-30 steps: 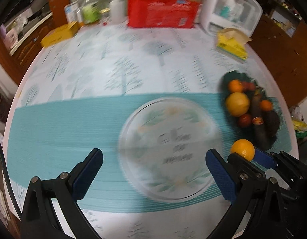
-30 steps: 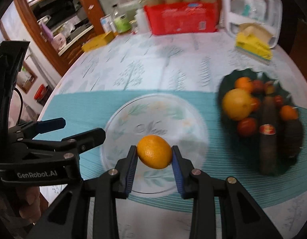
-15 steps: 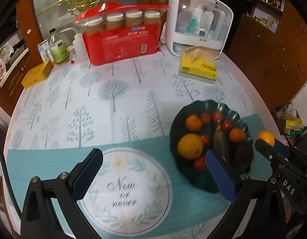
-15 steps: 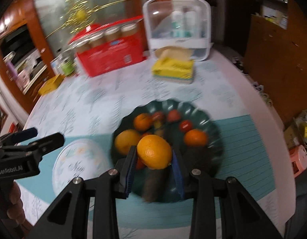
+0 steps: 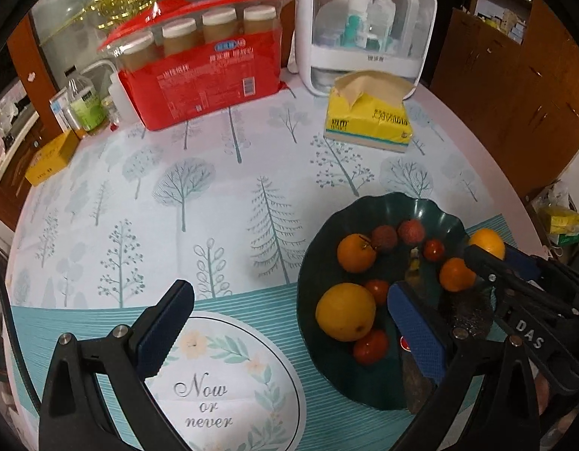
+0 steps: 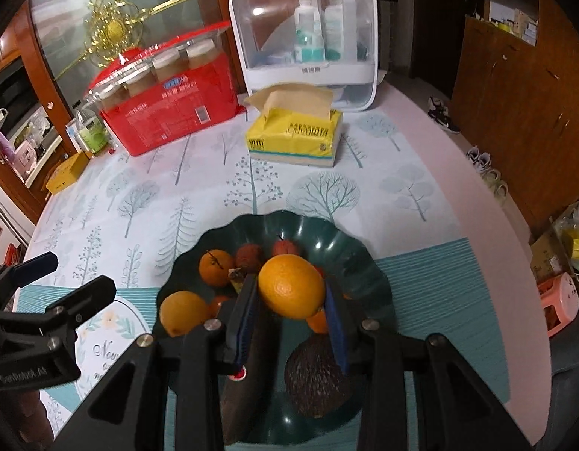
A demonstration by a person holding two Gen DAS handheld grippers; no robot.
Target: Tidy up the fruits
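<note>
My right gripper [image 6: 291, 308] is shut on an orange [image 6: 291, 286] and holds it above the dark green fruit bowl [image 6: 349, 248]. The bowl holds a large yellow-orange citrus [image 6: 183, 312], a small orange [image 6: 215, 267], lychees [image 6: 249, 257], small red fruits and a dark avocado [image 6: 315, 374]. In the left wrist view the bowl [image 5: 436, 212] lies at right, with the held orange [image 5: 487, 242] and my right gripper [image 5: 492, 263] over its right rim. My left gripper [image 5: 289, 323] is open and empty, over the bowl's left edge and the round placemat [image 5: 229, 383].
At the table's far side stand a red pack of jars [image 5: 203, 71], a white storage case [image 5: 364, 26], a yellow tissue box [image 5: 368, 120], bottles [image 5: 84, 105] and a small yellow box [image 5: 50, 158]. The table edge curves off at right, with clutter on the floor beyond.
My right gripper carried the orange from over the round placemat to above the green bowl. My left gripper shifted right as well, so the bowl now lies near its right finger.
</note>
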